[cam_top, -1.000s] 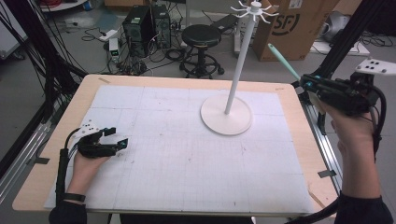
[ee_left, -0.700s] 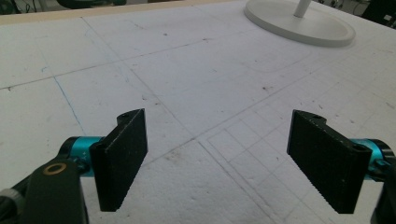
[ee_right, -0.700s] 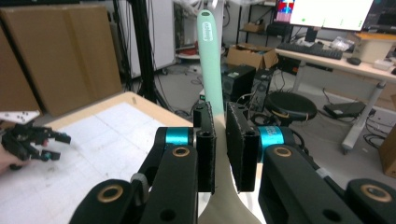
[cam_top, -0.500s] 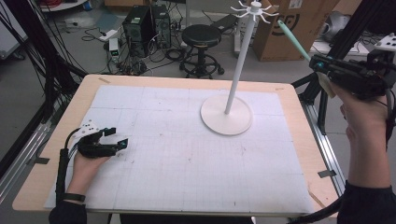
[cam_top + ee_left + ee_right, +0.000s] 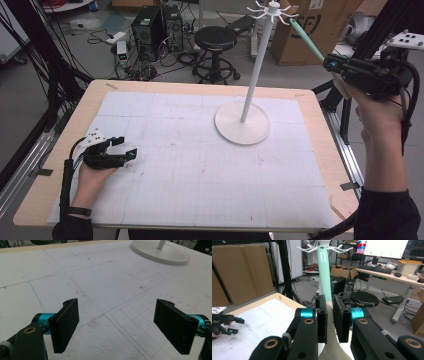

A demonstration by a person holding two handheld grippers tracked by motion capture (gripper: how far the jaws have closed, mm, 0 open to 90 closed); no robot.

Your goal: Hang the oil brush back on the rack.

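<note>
A white hook stand (image 5: 252, 85) rises from its round base (image 5: 242, 123) at the table's back right, with a crown of hooks (image 5: 272, 10) on top. My right gripper (image 5: 332, 63) is held high off the right edge, shut on a mint-green utensil handle (image 5: 306, 40) whose tip reaches up next to the hooks. In the right gripper view the handle (image 5: 324, 277) runs up between the closed pads (image 5: 322, 315) toward the hooks (image 5: 312, 248). My left gripper (image 5: 127, 150) rests on the white mat at the left, open and empty (image 5: 116, 325).
The gridded white mat (image 5: 190, 165) covers the wooden table (image 5: 320, 125). Behind the table stand a black stool (image 5: 215, 37), computer towers (image 5: 155, 27) and a cardboard box (image 5: 300, 30). A black frame post (image 5: 380, 30) rises near my right hand.
My right gripper has risen and carried the green utensil up, bringing its tip from beside the pole to the hook crown. The left gripper has stayed put.
</note>
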